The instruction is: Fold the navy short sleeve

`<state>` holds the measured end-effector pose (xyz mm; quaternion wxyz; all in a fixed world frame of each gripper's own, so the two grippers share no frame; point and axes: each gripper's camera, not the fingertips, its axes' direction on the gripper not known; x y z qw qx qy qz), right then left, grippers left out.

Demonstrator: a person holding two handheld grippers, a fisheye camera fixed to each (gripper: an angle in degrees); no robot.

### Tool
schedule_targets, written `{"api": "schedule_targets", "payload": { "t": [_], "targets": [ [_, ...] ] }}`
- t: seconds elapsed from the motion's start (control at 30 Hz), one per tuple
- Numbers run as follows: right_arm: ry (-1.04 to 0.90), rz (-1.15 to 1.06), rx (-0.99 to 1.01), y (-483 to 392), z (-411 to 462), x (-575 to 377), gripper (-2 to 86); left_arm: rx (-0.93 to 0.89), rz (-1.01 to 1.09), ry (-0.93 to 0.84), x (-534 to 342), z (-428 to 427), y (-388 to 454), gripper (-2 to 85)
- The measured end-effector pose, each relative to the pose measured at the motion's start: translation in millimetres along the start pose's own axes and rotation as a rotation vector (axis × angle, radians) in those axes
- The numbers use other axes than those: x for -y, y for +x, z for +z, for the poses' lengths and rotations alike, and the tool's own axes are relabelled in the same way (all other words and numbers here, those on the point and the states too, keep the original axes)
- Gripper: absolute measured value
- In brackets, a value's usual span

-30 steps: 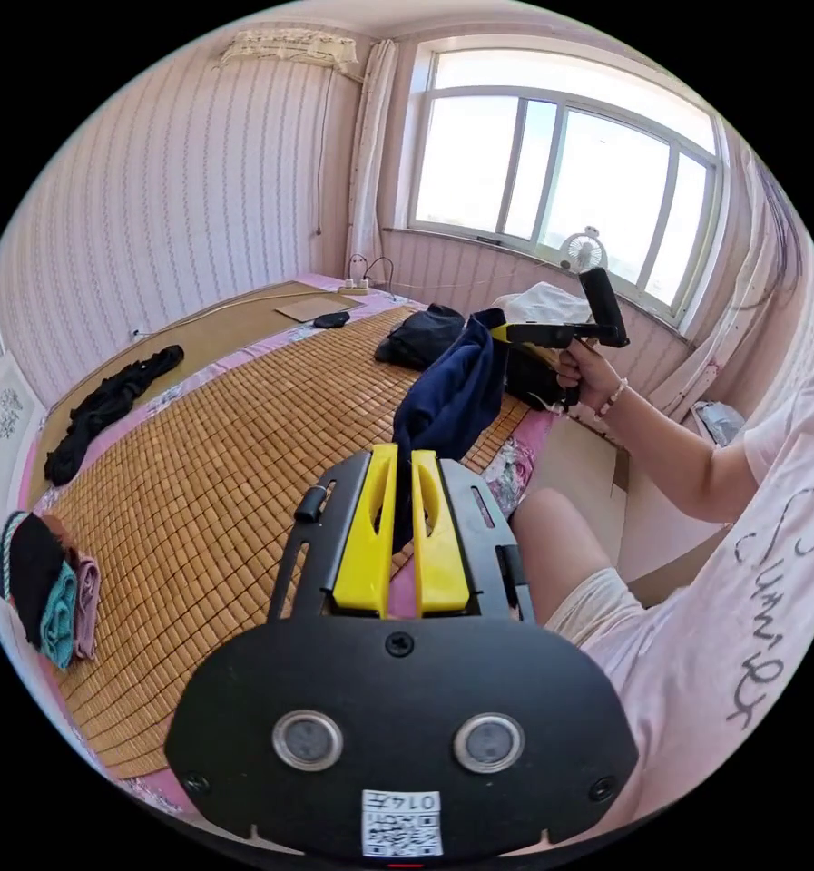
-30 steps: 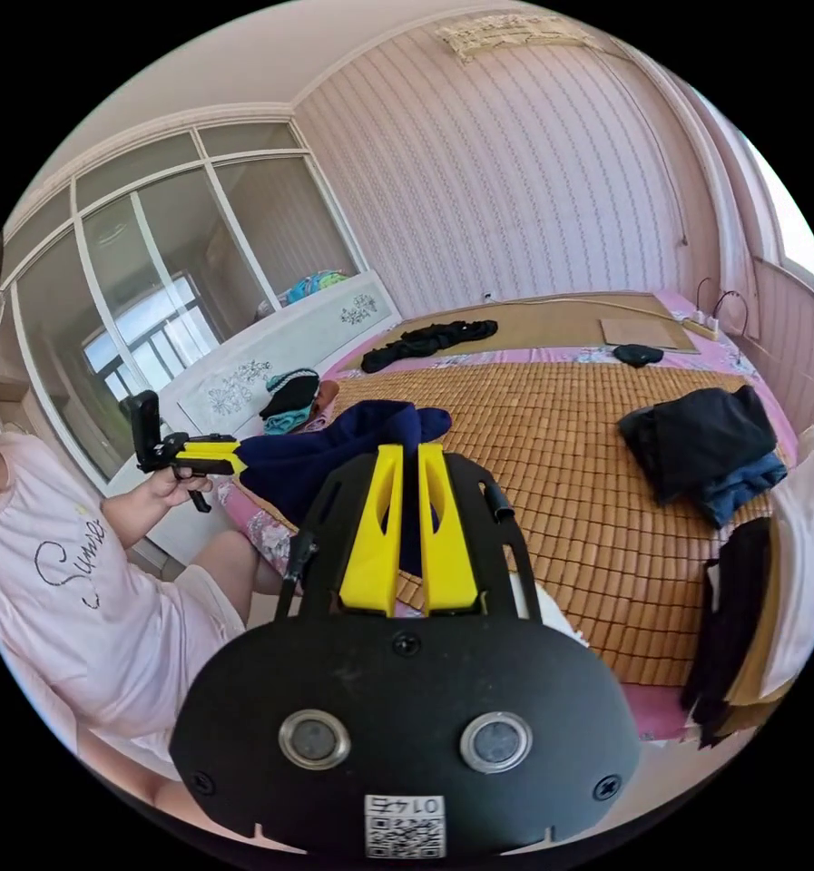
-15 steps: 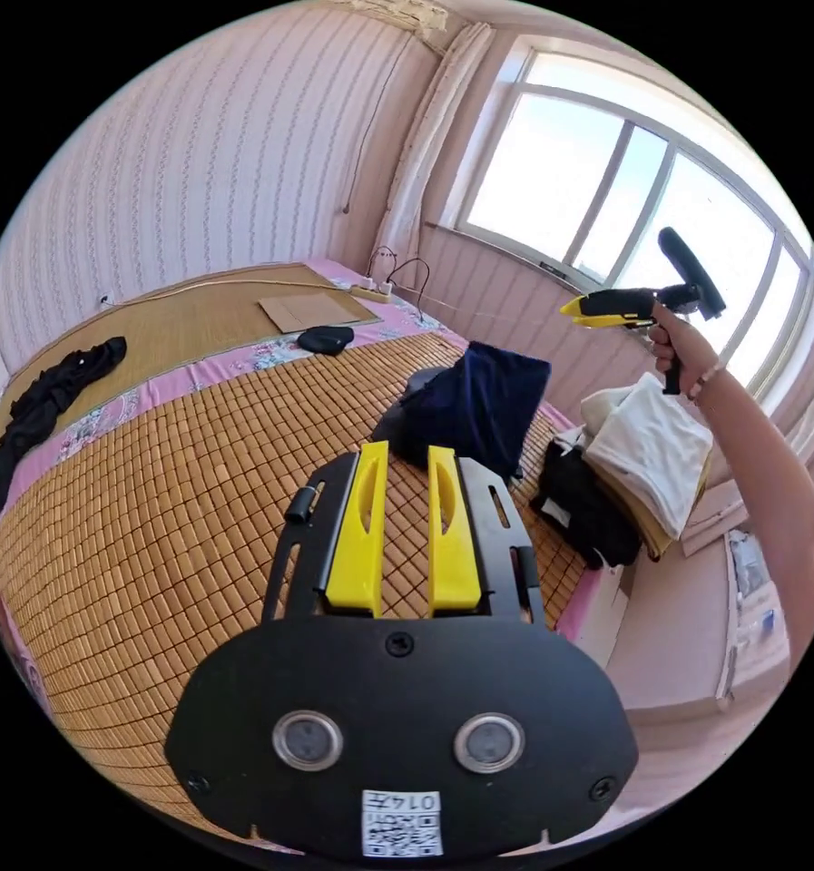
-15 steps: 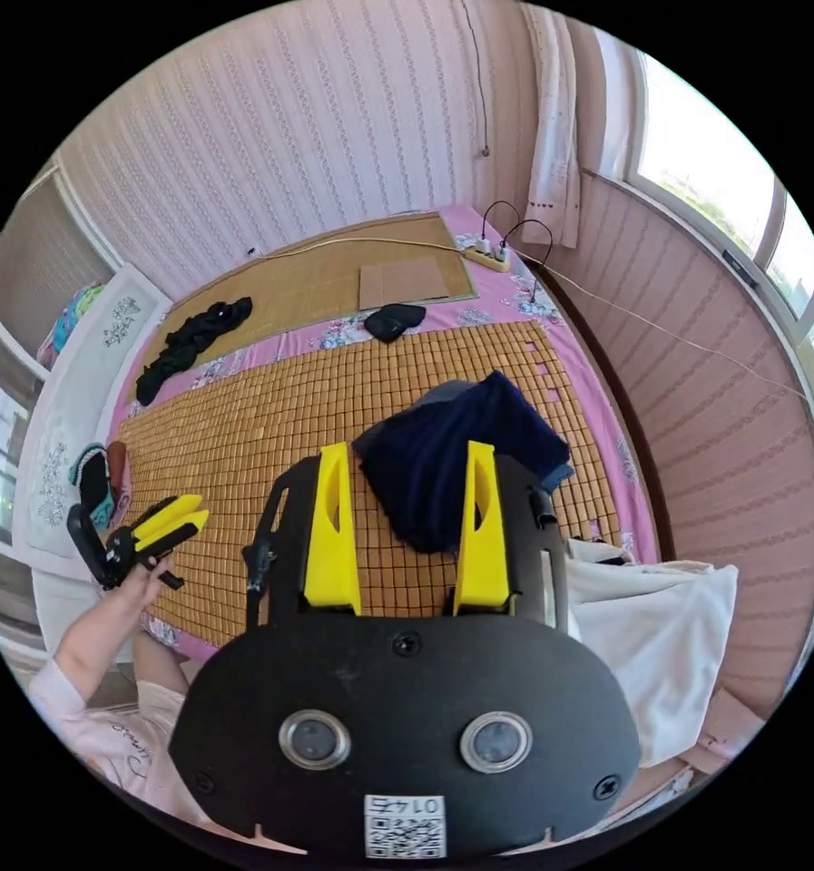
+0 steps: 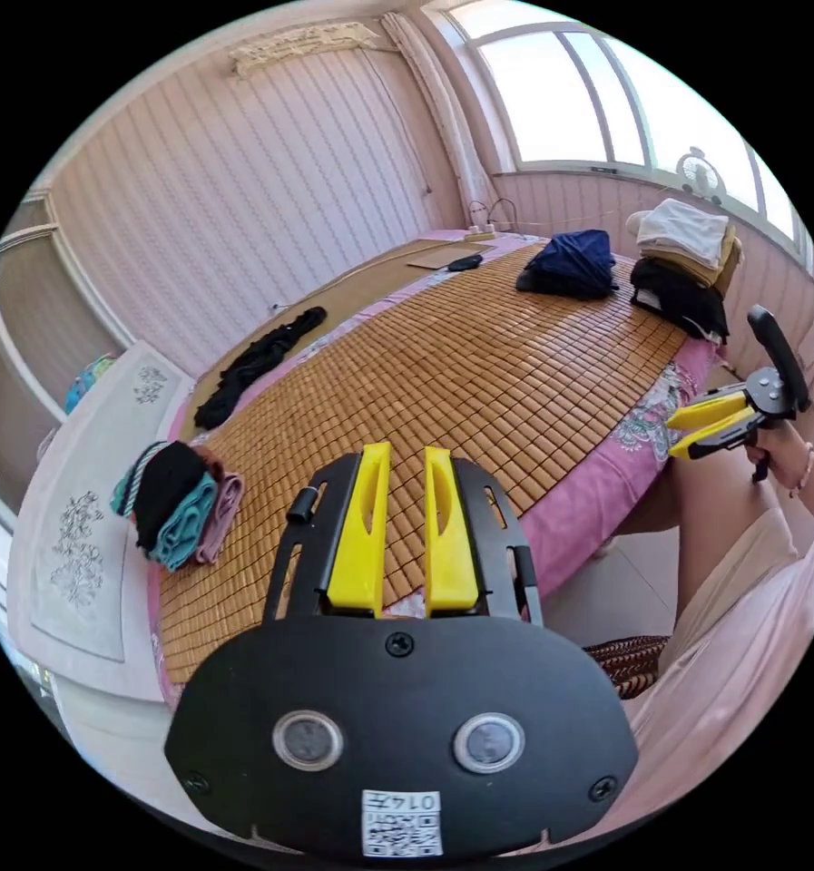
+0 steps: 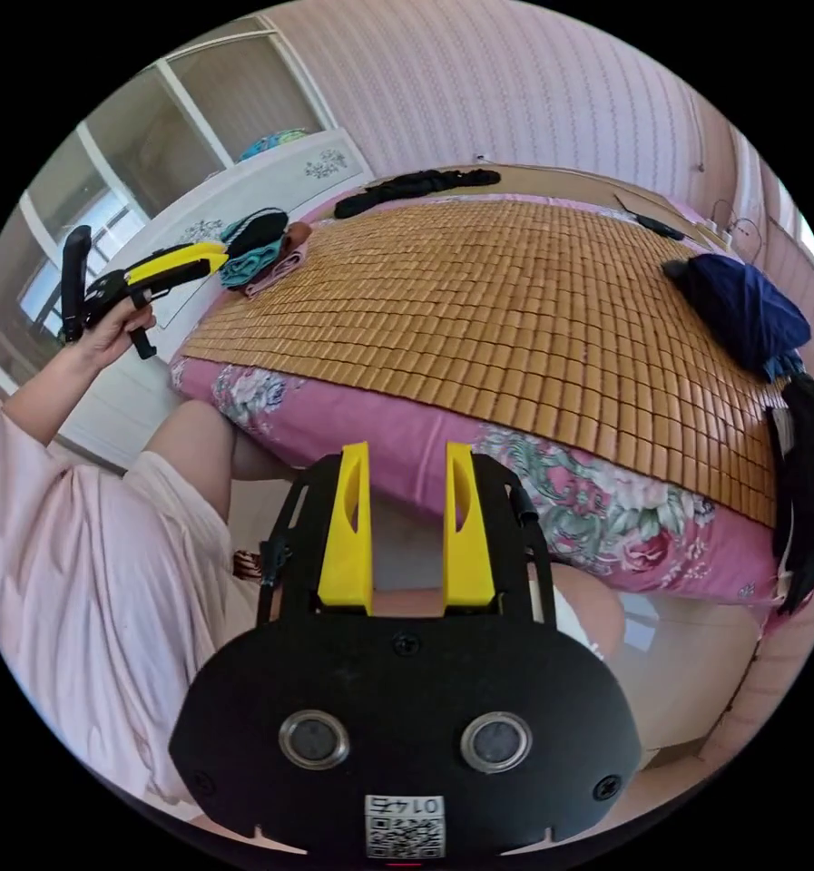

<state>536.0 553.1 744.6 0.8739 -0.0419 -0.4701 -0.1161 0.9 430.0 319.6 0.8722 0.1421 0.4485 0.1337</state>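
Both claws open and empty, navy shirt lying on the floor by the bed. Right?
Not the floor. The navy shirt lies bunched on the bamboo mat on the bed, as the right gripper view shows. The left claw and right claw are indeed open and empty.

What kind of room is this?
Most likely a bedroom at home: a wide bed covered by a bamboo mat, folded clothes stacked at its far end, and a big window with a curtain.
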Motion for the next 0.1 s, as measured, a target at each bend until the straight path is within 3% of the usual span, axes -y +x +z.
{"api": "schedule_targets", "payload": {
  "t": [0.1],
  "targets": [
    [0.015, -0.181, 0.075, -64, 23, 7, 13.7, 0.052, -0.157, 0.02, -45, -35, -51, 7.0]
  ]
}}
